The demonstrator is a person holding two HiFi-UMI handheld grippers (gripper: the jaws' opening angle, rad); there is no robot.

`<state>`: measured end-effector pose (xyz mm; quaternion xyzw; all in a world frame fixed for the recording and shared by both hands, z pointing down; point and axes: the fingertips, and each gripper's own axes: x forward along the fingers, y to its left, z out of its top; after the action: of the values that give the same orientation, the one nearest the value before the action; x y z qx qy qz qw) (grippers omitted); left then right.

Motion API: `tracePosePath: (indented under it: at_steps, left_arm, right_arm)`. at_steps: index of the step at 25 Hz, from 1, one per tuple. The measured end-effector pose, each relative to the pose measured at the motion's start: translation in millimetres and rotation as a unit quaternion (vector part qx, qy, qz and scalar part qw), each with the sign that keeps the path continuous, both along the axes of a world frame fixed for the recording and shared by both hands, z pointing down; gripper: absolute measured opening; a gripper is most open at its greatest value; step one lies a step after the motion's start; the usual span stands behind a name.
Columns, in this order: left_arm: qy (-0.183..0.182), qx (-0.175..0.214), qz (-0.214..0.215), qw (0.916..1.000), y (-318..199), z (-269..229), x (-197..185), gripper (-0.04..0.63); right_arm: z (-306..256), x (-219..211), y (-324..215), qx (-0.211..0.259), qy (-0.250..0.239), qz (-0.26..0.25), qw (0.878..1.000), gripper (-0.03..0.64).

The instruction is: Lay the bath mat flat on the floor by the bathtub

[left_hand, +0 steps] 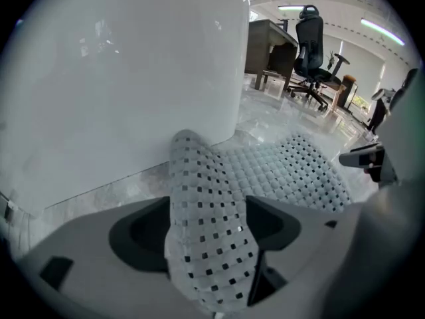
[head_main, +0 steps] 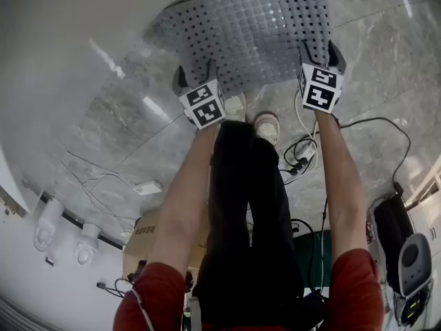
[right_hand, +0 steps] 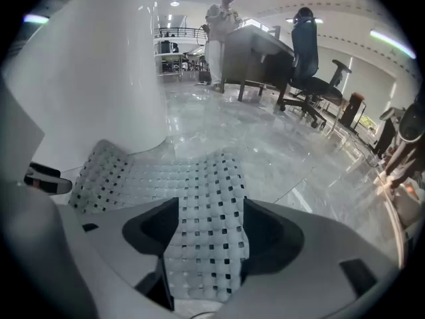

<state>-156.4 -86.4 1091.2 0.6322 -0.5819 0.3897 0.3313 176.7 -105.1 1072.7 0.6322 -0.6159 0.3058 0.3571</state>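
Observation:
The grey perforated bath mat (head_main: 248,26) lies spread on the marble floor beside the white bathtub (head_main: 55,61). Its near edge is still lifted. My left gripper (head_main: 196,74) is at the mat's near left corner and my right gripper (head_main: 320,52) at the near right corner. In the left gripper view a humped strip of mat (left_hand: 206,205) runs between the wide-apart jaws of the left gripper (left_hand: 209,231), with the tub wall (left_hand: 119,78) just behind. In the right gripper view the mat (right_hand: 209,211) likewise lies loose between the parted jaws of the right gripper (right_hand: 209,234).
The person's shoes (head_main: 267,126) stand just behind the mat. Cables and a power strip (head_main: 303,161) trail on the floor at the right. A cardboard box (head_main: 138,243) and a black bag (head_main: 393,233) sit behind. An office chair (left_hand: 312,52), a desk (right_hand: 255,52) and a standing person (right_hand: 222,18) are farther off.

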Motion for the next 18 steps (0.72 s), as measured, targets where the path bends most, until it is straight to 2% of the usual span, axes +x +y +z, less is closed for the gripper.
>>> tracePosePath:
  at_steps: [5,10,15,18]
  left_arm:
    - [0.006,0.019,0.035,0.9992,-3.1,-55.2,19.1,0.337]
    - [0.029,0.058,0.059,0.9962,-11.6,-128.7,45.1,0.337]
    - [0.026,0.113,0.118,0.9862,-20.3,-221.1,80.5,0.337]
    - [0.043,0.145,0.117,0.9816,-28.2,-279.0,96.2,0.337]
  right_arm:
    - [-56.3,-20.7,-0.2,0.02,-0.021,-0.007,1.0,0.295]
    - [-128.0,-31.7,-2.4,0.051,-0.04,-0.004,0.998,0.295]
    - [-217.3,-36.3,-7.7,0.095,-0.058,-0.005,0.994,0.295]
    - [-271.1,-41.5,-12.8,0.12,-0.066,-0.016,0.99,0.295]
